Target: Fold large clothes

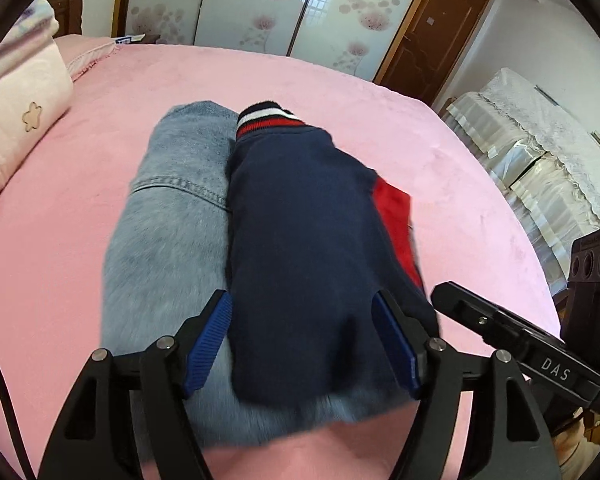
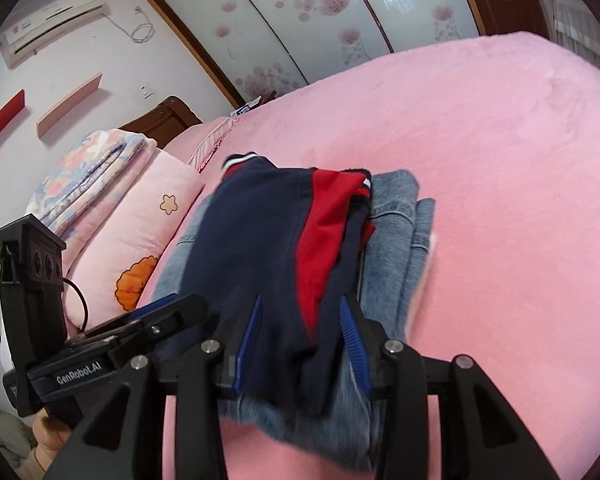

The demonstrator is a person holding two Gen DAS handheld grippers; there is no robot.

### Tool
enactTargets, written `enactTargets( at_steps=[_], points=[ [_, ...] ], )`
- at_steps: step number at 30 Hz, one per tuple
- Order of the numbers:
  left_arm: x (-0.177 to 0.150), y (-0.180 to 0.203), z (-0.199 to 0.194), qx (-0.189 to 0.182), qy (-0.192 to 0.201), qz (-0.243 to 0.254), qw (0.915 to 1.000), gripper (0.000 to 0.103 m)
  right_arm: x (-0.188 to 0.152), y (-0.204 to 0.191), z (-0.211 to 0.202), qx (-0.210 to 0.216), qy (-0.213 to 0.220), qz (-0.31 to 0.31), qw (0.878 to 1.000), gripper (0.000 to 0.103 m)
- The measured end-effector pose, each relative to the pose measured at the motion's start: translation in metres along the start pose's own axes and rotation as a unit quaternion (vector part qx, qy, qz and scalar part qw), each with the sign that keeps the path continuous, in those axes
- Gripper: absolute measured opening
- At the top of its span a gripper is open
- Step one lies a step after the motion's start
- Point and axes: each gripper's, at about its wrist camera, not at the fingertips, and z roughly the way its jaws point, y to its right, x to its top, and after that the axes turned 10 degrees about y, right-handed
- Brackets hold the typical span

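Note:
A folded navy and red garment (image 1: 304, 220) with a striped cuff lies on top of folded light blue jeans (image 1: 172, 216) on the pink bed (image 1: 80, 168). My left gripper (image 1: 302, 316) has its blue pads on either side of the near end of the navy garment, jaws wide apart. In the right wrist view the same navy and red garment (image 2: 260, 240) lies on the jeans (image 2: 400, 240). My right gripper (image 2: 302, 322) straddles the garment's near end with a smaller gap. The left gripper also shows in the right wrist view (image 2: 156, 312).
Pink pillows and a folded floral quilt (image 2: 96, 172) lie at the head of the bed. A floral sliding wardrobe (image 1: 260, 8) stands behind the bed, with a brown door (image 1: 432, 28). Covered furniture (image 1: 540, 152) stands to the right.

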Motion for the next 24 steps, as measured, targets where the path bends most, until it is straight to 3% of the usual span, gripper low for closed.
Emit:
enactTargets(
  at_steps=[6,17,24],
  points=[
    [-0.017,0.021,-0.063,0.002,0.001,0.009,1.0000,0.071,-0.010,-0.017,-0.066,-0.008,0.013,-0.024,1.000,0.041],
    [-0.069,0.110,-0.186,-0.022,0.024,0.051,0.9982,0.071,-0.045,-0.045,-0.210,-0.033,0.041,-0.093,0.994,0.041],
    [-0.102,0.157,-0.246,-0.026,0.045,0.067,0.9964,0.071,-0.068,-0.051,-0.279,-0.059,0.065,-0.123,0.989,0.041]
  ],
)
